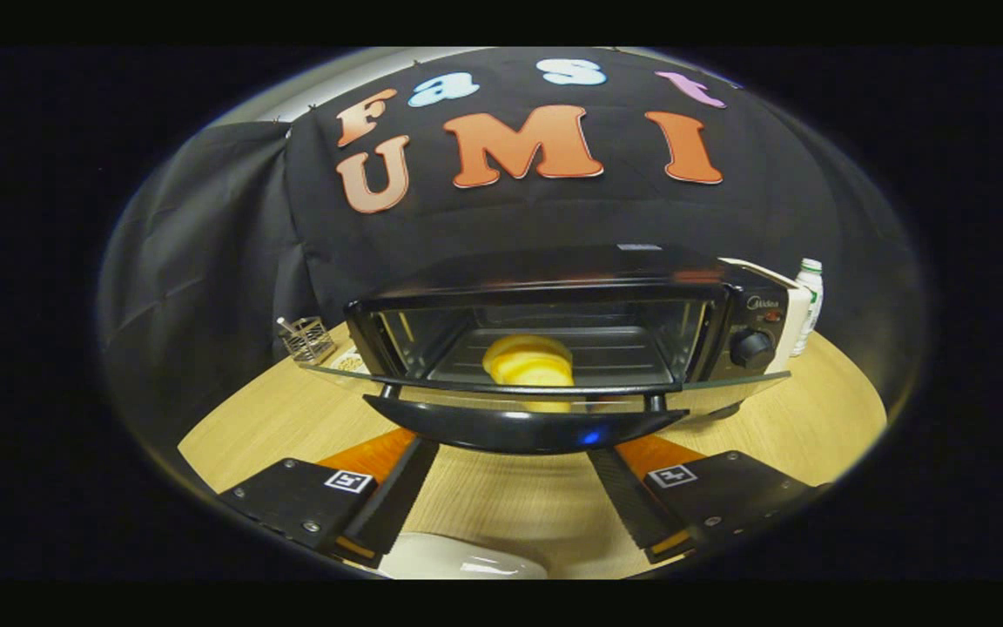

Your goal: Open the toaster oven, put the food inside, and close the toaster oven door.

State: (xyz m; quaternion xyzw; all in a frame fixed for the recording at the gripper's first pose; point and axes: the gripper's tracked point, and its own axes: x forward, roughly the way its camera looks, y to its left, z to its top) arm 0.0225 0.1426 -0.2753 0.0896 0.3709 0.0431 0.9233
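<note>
A black toaster oven (pixel 728 296) stands on the wooden table, straight ahead of my fingers. Its glass door (pixel 545 387) hangs down flat and open, with the black door handle (pixel 523 428) along its front edge. A yellow piece of food (pixel 528 359) lies on the rack inside the oven. My gripper (pixel 512 457) is open, nothing between the fingers. The fingertips sit just below the door handle, one on each side of its middle.
A small wire basket (pixel 306 338) stands left of the oven. A white bottle with a green cap (pixel 809 305) stands behind its right side. A white dish (pixel 458 557) lies on the table (pixel 815 409) between my fingers, close under the camera. A control knob (pixel 751 347) is on the oven's right panel.
</note>
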